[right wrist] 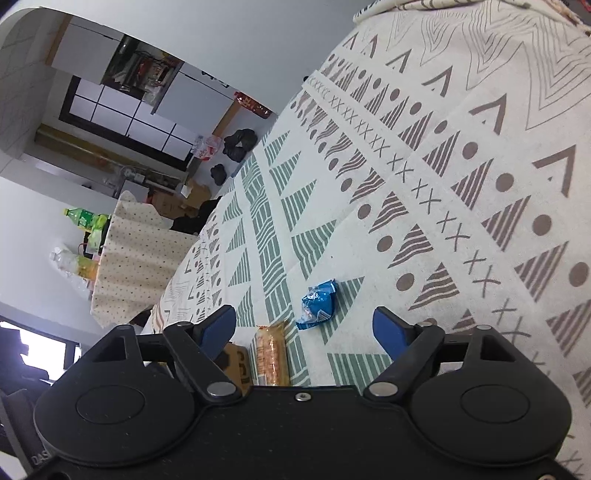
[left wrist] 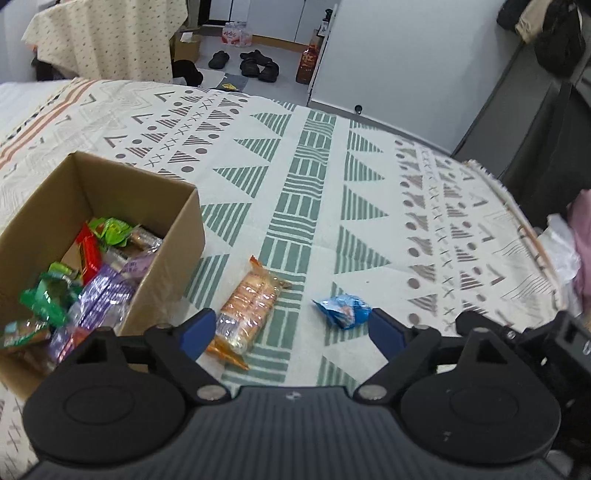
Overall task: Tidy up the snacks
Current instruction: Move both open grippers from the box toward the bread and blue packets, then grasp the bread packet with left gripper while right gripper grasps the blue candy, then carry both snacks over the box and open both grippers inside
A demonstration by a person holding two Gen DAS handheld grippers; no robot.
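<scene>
A cardboard box (left wrist: 173, 236) stands at the left of the patterned tablecloth (left wrist: 314, 177) and holds several wrapped snacks (left wrist: 99, 280). An orange cracker pack (left wrist: 247, 310) lies just right of the box. A small blue snack packet (left wrist: 343, 310) lies further right. My left gripper (left wrist: 291, 332) is open and empty, above and just short of the cracker pack and the blue packet. My right gripper (right wrist: 304, 328) is open and empty, with the blue packet (right wrist: 317, 304) and the cracker pack (right wrist: 271, 354) between its fingers' line of sight. A corner of the box (right wrist: 236, 362) shows behind its left finger.
The cloth's edge (left wrist: 517, 214) runs along the right. Pink and white cloth (left wrist: 576, 251) lies beyond it. Shoes (left wrist: 258, 66) and a water bottle pack (left wrist: 236, 33) sit on the floor beyond the table. A second draped table (right wrist: 136, 251) with bottles (right wrist: 81, 218) stands nearby.
</scene>
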